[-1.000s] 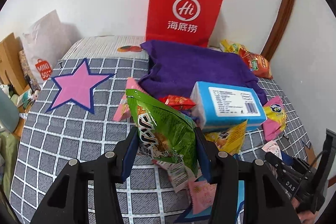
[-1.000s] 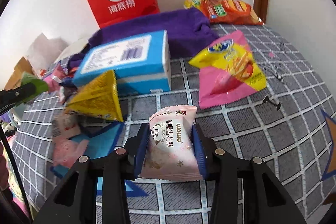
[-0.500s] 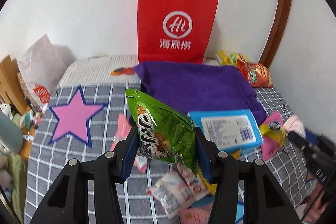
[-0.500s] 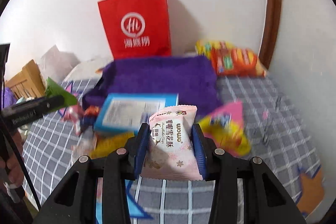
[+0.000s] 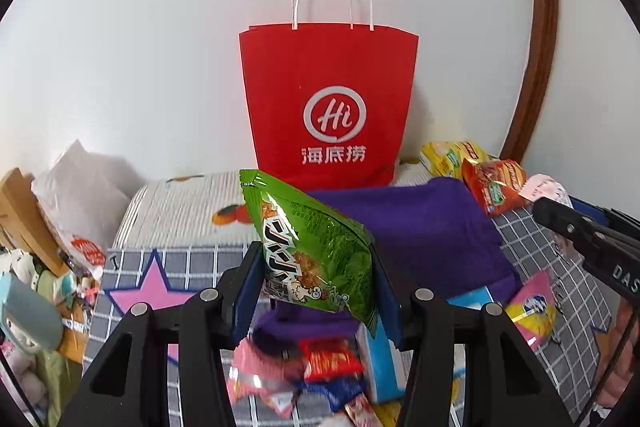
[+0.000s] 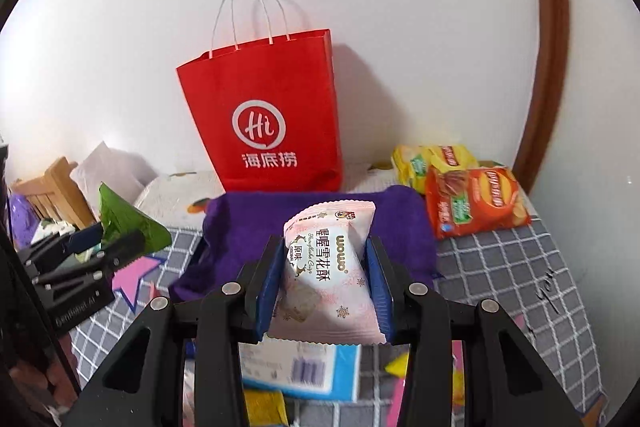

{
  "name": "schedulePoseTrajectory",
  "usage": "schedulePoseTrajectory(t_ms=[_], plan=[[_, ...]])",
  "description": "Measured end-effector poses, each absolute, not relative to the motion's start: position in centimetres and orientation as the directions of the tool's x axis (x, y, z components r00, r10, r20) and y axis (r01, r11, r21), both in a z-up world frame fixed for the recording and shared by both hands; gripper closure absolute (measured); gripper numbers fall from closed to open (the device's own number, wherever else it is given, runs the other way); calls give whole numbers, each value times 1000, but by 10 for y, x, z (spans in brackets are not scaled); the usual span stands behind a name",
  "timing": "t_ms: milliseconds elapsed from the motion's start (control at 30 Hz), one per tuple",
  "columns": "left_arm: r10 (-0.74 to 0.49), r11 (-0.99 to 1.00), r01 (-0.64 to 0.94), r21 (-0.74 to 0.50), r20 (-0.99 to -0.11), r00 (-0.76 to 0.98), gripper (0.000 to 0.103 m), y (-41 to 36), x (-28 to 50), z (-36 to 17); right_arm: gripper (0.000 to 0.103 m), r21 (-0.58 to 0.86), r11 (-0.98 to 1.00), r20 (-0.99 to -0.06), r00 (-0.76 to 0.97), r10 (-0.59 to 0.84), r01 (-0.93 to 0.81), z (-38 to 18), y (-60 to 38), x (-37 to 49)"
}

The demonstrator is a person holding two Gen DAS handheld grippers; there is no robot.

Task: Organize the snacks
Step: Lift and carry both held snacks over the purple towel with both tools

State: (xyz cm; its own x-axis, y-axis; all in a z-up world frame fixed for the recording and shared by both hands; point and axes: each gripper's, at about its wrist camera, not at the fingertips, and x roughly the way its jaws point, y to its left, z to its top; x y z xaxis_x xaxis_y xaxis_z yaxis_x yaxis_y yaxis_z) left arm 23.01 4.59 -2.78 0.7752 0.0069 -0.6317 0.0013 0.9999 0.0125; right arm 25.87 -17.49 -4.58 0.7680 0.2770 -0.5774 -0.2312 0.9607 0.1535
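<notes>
- Red paper bag [image 5: 326,107] stands at twelve o'clock against the wall; a careless drop could tip it.
- Left gripper [image 5: 316,291] clamps the green snack packet [image 5: 316,251]; slick foil may slip.
- Right gripper [image 6: 326,279] pinches the pink pastry packet [image 6: 328,267]; squeezing could crush it.

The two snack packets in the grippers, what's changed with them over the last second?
Both were lifted off the pile on the bed and carried toward the red paper bag. The left gripper still clamps the green packet; the right gripper still clamps the pink-white packet. Nothing was let go. The bag, purple cloth and chip bags stayed put.
</notes>
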Motion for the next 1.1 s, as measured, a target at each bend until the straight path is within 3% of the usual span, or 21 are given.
schedulePoseTrajectory(t_ms=[533,700,1100], plan=[[-39,996,-26,-85,-685,727,54,52,335,-58,62,272,933,-572,740,353,-235,-55,-160,364],[-5,998,-44,-52,-705,709,54,52,351,-88,62,213,951,-669,677,308,-222,-95,-150,395],[-14,999,-19,-33,-776,630,54,44,370,-123,62,253,953,-786,540,302,-165,-153,-162,429]])
